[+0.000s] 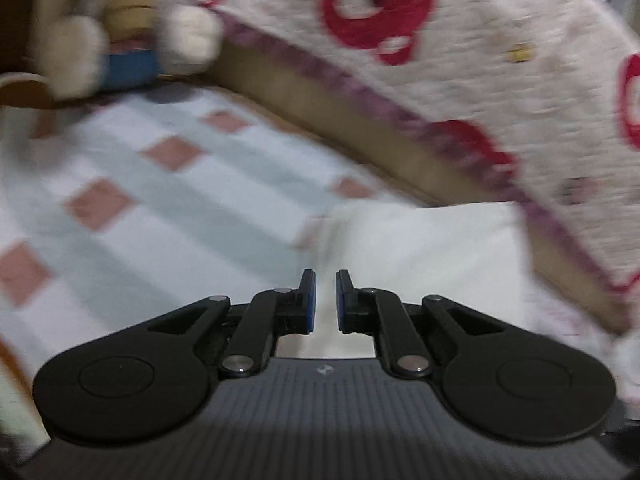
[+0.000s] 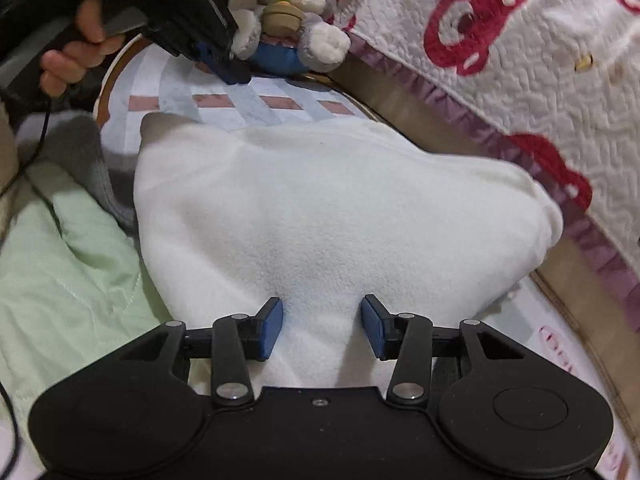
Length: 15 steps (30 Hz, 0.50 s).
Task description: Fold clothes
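A white fleece garment (image 2: 332,208) lies bunched on the checked bed sheet (image 2: 224,100). My right gripper (image 2: 322,326) sits low over its near edge, with white fleece bulging between the parted blue pads (image 2: 272,328); the jaws do not pinch it. My left gripper (image 1: 325,302) hovers above the sheet (image 1: 168,200) with a narrow gap between its pads and nothing in it; the white garment (image 1: 420,248) lies just ahead to the right. In the right wrist view the left gripper (image 2: 234,72) is held in a hand at the far left, above the sheet.
A grey plush rabbit (image 2: 300,12) sits at the far end of the sheet. A white quilt with red prints (image 2: 500,60) runs along the right over a tan bed edge (image 2: 400,108). A green cloth (image 2: 68,264) and a grey cloth (image 2: 88,152) lie to the left.
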Tool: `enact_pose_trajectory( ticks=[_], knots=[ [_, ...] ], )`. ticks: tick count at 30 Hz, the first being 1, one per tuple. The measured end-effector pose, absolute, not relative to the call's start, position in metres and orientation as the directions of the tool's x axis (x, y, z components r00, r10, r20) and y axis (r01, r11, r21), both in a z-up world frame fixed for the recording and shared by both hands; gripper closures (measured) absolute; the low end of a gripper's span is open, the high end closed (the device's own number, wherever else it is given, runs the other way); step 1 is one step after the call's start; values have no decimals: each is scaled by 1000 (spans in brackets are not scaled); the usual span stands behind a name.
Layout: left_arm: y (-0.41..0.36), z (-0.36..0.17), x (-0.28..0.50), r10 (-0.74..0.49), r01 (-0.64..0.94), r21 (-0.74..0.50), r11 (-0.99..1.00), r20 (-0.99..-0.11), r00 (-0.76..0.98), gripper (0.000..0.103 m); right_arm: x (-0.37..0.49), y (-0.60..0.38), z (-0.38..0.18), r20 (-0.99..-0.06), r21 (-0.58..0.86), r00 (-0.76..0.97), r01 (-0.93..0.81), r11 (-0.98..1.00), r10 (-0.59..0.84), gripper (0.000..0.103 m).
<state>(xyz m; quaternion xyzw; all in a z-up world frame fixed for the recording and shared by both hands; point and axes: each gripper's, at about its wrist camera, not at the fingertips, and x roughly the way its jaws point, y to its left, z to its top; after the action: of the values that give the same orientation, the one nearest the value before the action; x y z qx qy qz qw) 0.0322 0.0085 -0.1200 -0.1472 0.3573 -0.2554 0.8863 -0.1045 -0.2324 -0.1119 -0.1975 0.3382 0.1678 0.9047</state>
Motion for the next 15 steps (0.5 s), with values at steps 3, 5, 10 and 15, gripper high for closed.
enact_pose_trajectory(
  ticks=[3, 5, 10, 15],
  knots=[
    [-29, -130, 31, -610, 456, -409, 790, -598, 521, 90, -108, -229, -114, -682, -243, 713, -432, 869, 164, 51],
    [-53, -144, 36, -528, 435, -332, 837, -697, 485, 90, -116, -224, -116, -684, -277, 714, -442, 853, 148, 51],
    [-67, -162, 58, -426, 407, -236, 883, -766, 481, 89, -126, -241, -108, -727, -85, 660, -361, 929, 190, 52],
    [-71, -164, 60, -414, 405, -221, 887, -770, 487, 90, -140, -248, -116, -765, 85, 580, -341, 936, 281, 53]
  ],
)
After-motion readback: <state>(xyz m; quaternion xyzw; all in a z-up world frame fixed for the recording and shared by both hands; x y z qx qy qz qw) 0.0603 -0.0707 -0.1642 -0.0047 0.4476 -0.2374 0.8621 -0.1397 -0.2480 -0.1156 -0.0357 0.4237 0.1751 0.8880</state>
